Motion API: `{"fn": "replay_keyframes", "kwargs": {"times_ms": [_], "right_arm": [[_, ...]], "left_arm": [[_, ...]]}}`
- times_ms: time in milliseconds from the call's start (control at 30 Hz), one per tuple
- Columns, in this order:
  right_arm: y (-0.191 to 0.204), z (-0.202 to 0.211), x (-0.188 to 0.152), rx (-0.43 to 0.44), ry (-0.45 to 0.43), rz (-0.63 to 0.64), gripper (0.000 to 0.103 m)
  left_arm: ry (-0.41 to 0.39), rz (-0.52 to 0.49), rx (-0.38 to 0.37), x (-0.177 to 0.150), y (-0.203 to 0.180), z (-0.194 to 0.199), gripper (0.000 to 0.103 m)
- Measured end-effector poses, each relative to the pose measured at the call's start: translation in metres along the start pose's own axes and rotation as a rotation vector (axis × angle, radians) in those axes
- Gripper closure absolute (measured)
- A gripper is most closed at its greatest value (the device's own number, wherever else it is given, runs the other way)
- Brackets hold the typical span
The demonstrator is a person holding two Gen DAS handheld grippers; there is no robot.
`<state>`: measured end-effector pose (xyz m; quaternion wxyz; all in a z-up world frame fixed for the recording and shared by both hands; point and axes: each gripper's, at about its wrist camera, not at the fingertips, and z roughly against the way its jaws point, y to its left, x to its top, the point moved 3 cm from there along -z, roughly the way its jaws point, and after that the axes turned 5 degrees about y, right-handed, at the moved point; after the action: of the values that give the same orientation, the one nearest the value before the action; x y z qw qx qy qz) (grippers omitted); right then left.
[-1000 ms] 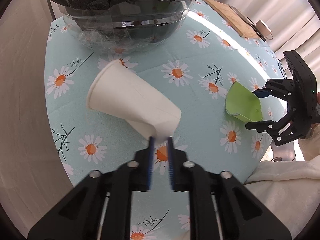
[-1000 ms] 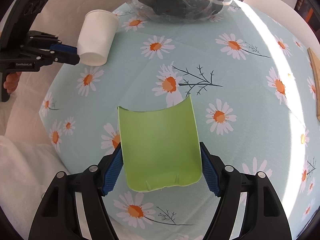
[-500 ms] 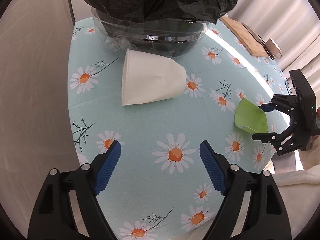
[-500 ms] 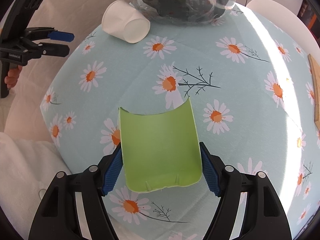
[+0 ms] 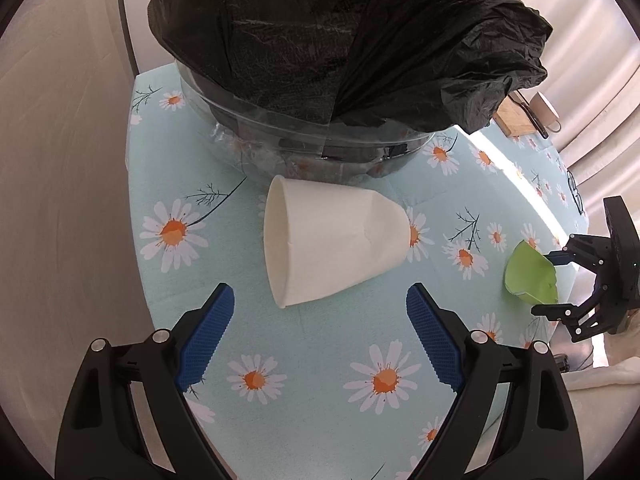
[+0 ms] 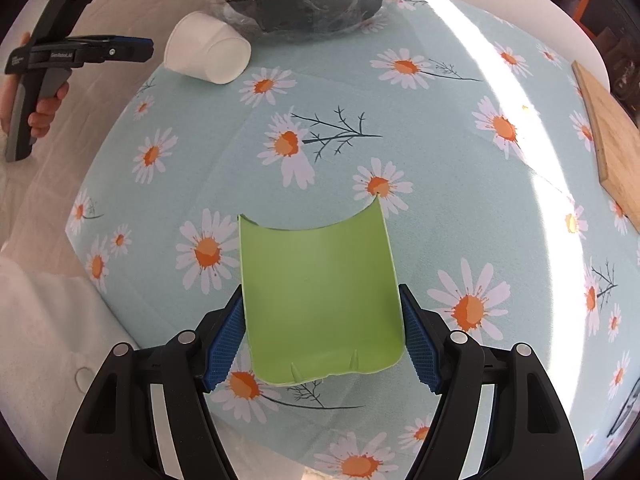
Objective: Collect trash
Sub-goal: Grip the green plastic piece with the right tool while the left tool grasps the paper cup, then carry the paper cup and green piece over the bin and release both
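On the left, white paper cup point(image 5: 334, 242) lying on its side beside black-bagged clear bin point(image 5: 320, 128); left gripper point(image 5: 320, 332) wide apart, empty. Better to straddle evenly, squeeze gently. On the right, right gripper point(image 6: 322, 338) clamped on curved green plastic scrap point(image 6: 320, 304).

Matt white paper cup point(image 5: 334, 246) lies on the matt, daisy-printed tablecloth point(image 6: 400, 160). Behind the cup, a glossy clear plastic bowl point(image 5: 280, 128) holds a crinkled, shiny black plastic bag point(image 5: 344, 36). Smooth green piece point(image 6: 320, 300) sits between ribbed blue pads point(image 6: 226, 340). Far right of the cup, a bare wooden board point(image 6: 612, 136).
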<state>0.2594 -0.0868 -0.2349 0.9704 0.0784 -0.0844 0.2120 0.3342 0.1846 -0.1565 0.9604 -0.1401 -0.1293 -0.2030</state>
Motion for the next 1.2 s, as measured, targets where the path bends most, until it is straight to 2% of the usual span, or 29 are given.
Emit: {"fn": "replay_keyframes", "kwargs": {"times_ms": [100,133,167,200,267,400,700,867,1067,1200], "right_arm": [[-0.002,0.0,-0.003,-0.012,0.004,-0.034,0.036],[-0.003,0.0,-0.004,-0.012,0.003,-0.045,0.035],[-0.003,0.0,-0.005,-0.011,0.003,-0.054,0.035],[-0.004,0.0,-0.006,-0.013,0.003,-0.061,0.035],[-0.004,-0.001,-0.006,-0.02,0.009,-0.067,0.035],[-0.004,0.001,-0.004,-0.021,0.006,-0.057,0.035],[-0.002,0.015,0.014,-0.011,-0.046,0.021,0.036],[-0.005,0.029,0.02,0.009,-0.1,0.064,0.036],[-0.013,0.053,0.027,0.034,-0.179,0.081,0.036],[-0.016,0.079,0.031,0.032,-0.246,0.091,0.036]], "left_arm": [[0.023,-0.019,-0.029,0.01,0.003,-0.011,0.037],[0.031,-0.021,-0.037,0.012,0.005,-0.015,0.05],[0.041,-0.021,-0.056,0.015,0.006,-0.018,0.078],[0.049,-0.017,-0.09,0.016,0.006,-0.02,0.09],[0.05,-0.007,-0.137,0.017,0.005,-0.019,0.093],[0.048,-0.044,-0.124,0.01,-0.008,-0.011,0.097],[0.043,-0.041,-0.014,-0.014,-0.025,0.012,0.099],[0.043,0.007,0.071,-0.027,-0.026,0.031,0.099],[0.013,0.036,0.149,-0.036,-0.031,0.056,0.099],[-0.028,0.015,0.187,-0.033,-0.036,0.078,0.099]]}}
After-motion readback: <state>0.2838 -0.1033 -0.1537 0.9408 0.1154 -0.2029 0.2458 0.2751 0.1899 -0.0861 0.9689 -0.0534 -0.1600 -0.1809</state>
